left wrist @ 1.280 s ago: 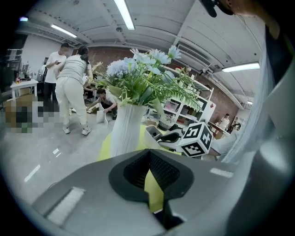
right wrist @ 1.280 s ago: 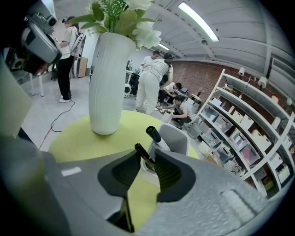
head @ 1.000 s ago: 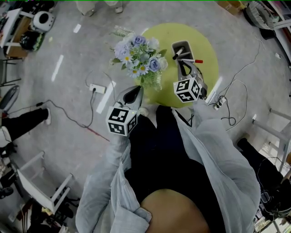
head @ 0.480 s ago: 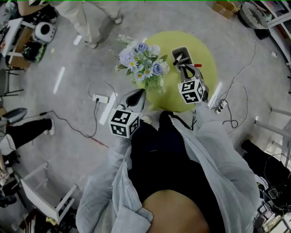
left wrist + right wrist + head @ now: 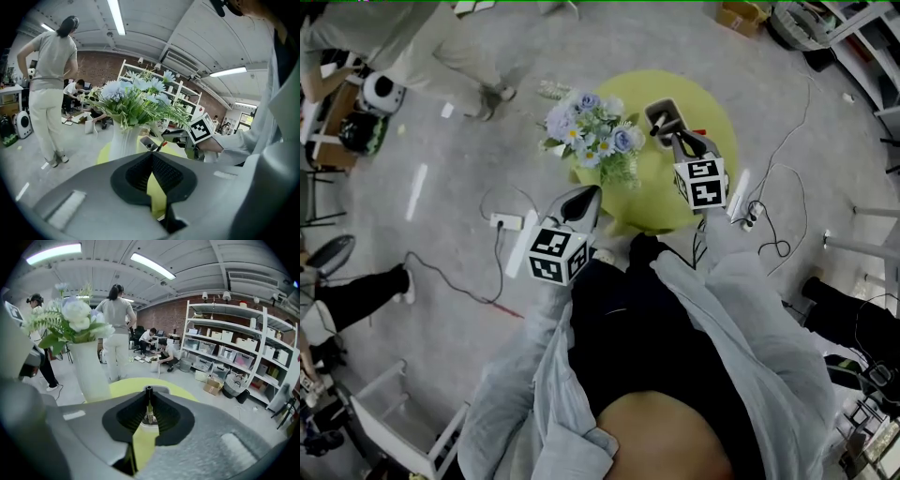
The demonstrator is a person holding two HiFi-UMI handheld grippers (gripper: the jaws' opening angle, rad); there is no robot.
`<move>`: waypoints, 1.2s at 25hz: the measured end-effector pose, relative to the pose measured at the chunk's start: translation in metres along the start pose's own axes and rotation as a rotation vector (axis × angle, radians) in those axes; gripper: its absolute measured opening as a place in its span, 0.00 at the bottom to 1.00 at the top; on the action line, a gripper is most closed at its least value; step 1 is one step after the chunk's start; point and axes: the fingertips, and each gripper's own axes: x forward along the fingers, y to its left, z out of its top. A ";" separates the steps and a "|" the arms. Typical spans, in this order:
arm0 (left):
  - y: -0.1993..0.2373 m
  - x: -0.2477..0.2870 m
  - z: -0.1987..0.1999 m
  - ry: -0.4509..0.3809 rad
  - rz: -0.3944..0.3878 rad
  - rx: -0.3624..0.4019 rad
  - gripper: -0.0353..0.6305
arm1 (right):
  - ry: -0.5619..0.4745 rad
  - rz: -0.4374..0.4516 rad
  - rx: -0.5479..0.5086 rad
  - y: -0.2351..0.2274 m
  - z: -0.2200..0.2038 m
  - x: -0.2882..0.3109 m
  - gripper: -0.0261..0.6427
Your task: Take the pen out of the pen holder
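Right gripper (image 5: 674, 139) has lifted and rolled since the earlier frames; its marker cube now shows one face almost square to the head camera. A person in pale clothes has also walked into the floor area well beyond the pen holder.

Right gripper's fingers are clamped on the slim dark pen (image 5: 149, 405), which stands upright between the pads with its black cap poking just past the tips. The pen's lower end looks to be still over or inside the grey rectangular pen holder (image 5: 672, 103); I can't tell if it has cleared the rim. So the pull looks under way, not finished.

Left gripper (image 5: 151, 161) has its fingers together with nothing between them. It hangs well apart from the pen holder, off the edge of the round yellow-green table (image 5: 649, 195) and on the far side of the white vase of blue and white flowers (image 5: 592, 131).

Handling estimate:
- Pen is light and stiff, with a smooth, narrow barrel, so it will likely pivot or slide in the pads if it's jerked.
- Hold is high, near the cap. A hold lower on the barrel would be safer, since the cap could pull off.
- Holder looks light, so a skewed pull could drag or tip it. A straight vertical pull is best.
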 end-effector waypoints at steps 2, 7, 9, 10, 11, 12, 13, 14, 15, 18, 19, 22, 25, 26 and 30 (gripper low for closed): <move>-0.001 -0.002 0.003 -0.006 -0.016 0.009 0.08 | -0.014 0.000 0.023 0.001 0.008 -0.010 0.10; -0.003 -0.003 0.006 -0.020 -0.068 0.041 0.08 | -0.065 -0.011 0.062 0.007 0.028 -0.036 0.10; -0.005 -0.004 0.008 -0.024 -0.095 0.057 0.08 | -0.093 -0.023 0.071 0.010 0.036 -0.050 0.10; -0.007 -0.005 0.008 -0.024 -0.109 0.065 0.08 | -0.108 -0.032 0.077 0.011 0.040 -0.058 0.10; -0.008 -0.006 0.009 -0.023 -0.123 0.074 0.08 | -0.123 -0.043 0.083 0.012 0.044 -0.066 0.10; -0.010 -0.008 0.010 -0.023 -0.137 0.083 0.08 | -0.138 -0.054 0.091 0.013 0.048 -0.075 0.10; -0.011 -0.009 0.011 -0.022 -0.150 0.091 0.08 | -0.152 -0.064 0.100 0.014 0.051 -0.084 0.10; -0.013 -0.010 0.012 -0.023 -0.162 0.099 0.08 | -0.167 -0.075 0.109 0.016 0.053 -0.092 0.10; -0.015 -0.012 0.012 -0.024 -0.174 0.107 0.08 | -0.181 -0.085 0.117 0.017 0.055 -0.101 0.10; -0.020 -0.015 0.013 -0.026 -0.211 0.129 0.08 | -0.218 -0.119 0.140 0.022 0.058 -0.129 0.10; -0.022 -0.016 0.013 -0.026 -0.224 0.136 0.08 | -0.229 -0.130 0.148 0.024 0.058 -0.139 0.10; -0.029 -0.019 0.014 -0.026 -0.266 0.160 0.08 | -0.256 -0.167 0.172 0.030 0.057 -0.168 0.10; -0.036 -0.021 0.013 -0.025 -0.305 0.185 0.08 | -0.272 -0.201 0.181 0.038 0.051 -0.193 0.10; -0.038 -0.022 0.013 -0.024 -0.317 0.192 0.08 | -0.276 -0.211 0.186 0.041 0.048 -0.201 0.10; -0.045 -0.025 0.009 -0.012 -0.357 0.219 0.08 | -0.275 -0.259 0.202 0.055 0.031 -0.226 0.10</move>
